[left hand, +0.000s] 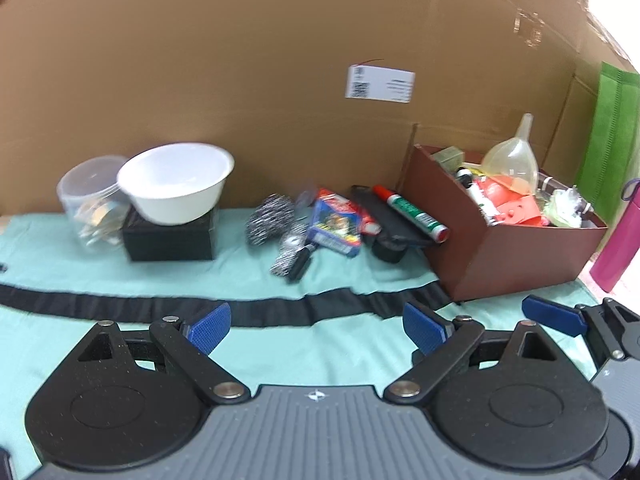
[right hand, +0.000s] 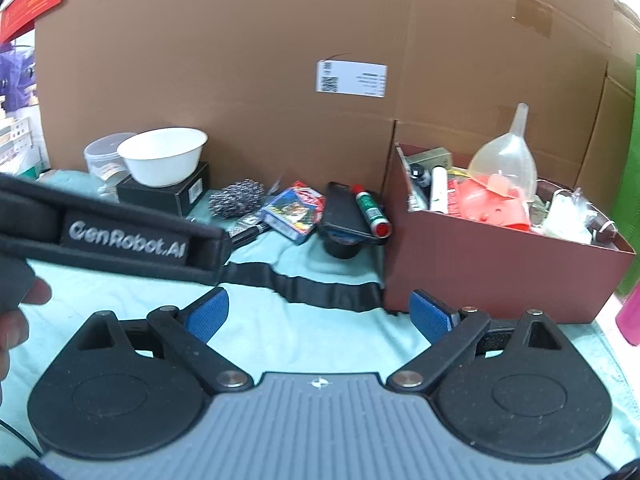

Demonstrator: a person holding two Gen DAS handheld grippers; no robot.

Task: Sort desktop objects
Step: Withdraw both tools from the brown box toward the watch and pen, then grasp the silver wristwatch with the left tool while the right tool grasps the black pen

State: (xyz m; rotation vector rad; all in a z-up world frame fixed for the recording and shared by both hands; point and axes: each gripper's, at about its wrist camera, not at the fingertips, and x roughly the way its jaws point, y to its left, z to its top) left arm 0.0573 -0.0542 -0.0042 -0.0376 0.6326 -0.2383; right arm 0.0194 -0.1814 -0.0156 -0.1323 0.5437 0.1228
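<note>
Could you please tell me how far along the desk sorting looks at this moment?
Partly done: the brown box already holds a funnel and orange pieces. Nothing is in hand; the left gripper and right gripper are open and empty. Still on the cloth: green marker, steel scourer, card pack and white bowl.

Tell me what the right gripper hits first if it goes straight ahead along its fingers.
Probably the black phone case with the green marker lying on it, past bare green cloth. The open right gripper holds nothing; depth is uncertain, and the brown box sits just right.
</note>
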